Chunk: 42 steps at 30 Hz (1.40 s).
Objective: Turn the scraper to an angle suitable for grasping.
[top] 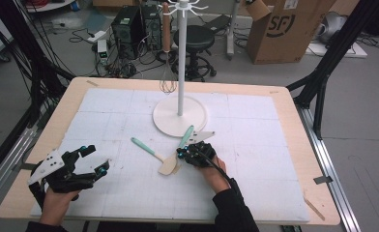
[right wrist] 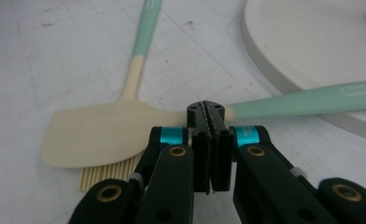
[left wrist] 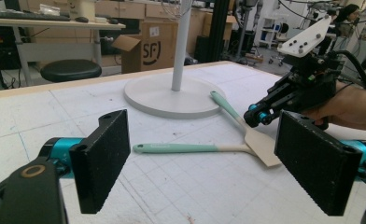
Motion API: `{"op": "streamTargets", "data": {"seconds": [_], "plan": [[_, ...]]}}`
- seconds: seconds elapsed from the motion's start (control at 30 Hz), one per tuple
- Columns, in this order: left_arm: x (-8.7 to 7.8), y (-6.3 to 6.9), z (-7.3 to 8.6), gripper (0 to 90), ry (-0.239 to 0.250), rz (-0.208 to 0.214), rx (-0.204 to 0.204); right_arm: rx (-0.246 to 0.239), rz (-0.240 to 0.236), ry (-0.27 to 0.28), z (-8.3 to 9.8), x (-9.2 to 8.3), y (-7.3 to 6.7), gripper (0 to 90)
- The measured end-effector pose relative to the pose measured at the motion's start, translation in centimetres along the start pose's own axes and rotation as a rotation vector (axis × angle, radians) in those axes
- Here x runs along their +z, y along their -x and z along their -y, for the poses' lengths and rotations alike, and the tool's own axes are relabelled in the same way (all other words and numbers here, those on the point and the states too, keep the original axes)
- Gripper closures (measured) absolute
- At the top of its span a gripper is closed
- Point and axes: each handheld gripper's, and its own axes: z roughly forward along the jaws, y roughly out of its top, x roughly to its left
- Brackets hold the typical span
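Two spatulas with mint handles and beige heads lie on the white mat, their heads overlapping. One spatula [top: 144,145] [left wrist: 181,148] [right wrist: 139,56] points left. The handle of the other spatula [top: 187,134] [left wrist: 225,106] [right wrist: 312,100] rests on the rim of the white stand's round base [top: 166,123] [right wrist: 312,42]. My right gripper [top: 180,153] [left wrist: 256,116] [right wrist: 206,109] is shut, pad against pad, with nothing between its jaws; its tip sits at the neck of the second spatula. Near the front left of the table my left gripper [top: 94,159] [left wrist: 204,158] is held open and empty.
The stand's pole [top: 181,58] rises at the table's middle back, and a whisk [top: 167,82] hangs from its top beside it. Beyond the table stand a stool [top: 195,38] and a cardboard box [top: 284,29].
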Motion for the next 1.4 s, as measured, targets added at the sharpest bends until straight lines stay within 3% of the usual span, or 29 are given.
{"op": "streamTargets", "data": {"seconds": [0.13,0.37,0.53,0.87,1.07,1.2,1.4], "plan": [[0.0,0.0,0.0,18.7,0.003,0.001,-0.003,-0.021,-0.014,-0.007,-0.8,0.4,-0.4,89.4],[-0.1,-0.1,0.1,18.7,0.003,0.001,-0.005,-0.005,-0.037,-0.005,-1.0,0.7,-0.6,89.4],[0.0,0.0,0.1,18.7,-0.001,0.001,-0.005,-0.044,-0.067,-0.016,-1.7,1.7,-1.7,89.4],[0.1,-0.2,0.2,18.7,-0.009,-0.003,-0.009,-0.06,-0.103,-0.003,-3.0,3.1,-3.4,89.3],[0.3,-0.4,0.0,18.8,-0.011,-0.009,-0.011,-0.007,-0.04,0.096,-2.4,-1.1,-1.5,89.3],[0.5,-0.4,-0.2,19.3,-0.006,-0.01,-0.012,0.041,0.004,0.141,-0.8,-4.7,0.0,88.9],[1.2,-0.7,-0.5,19.2,-0.009,-0.007,-0.032,0.073,0.089,0.212,2.3,-10.3,0.9,87.6]]}}
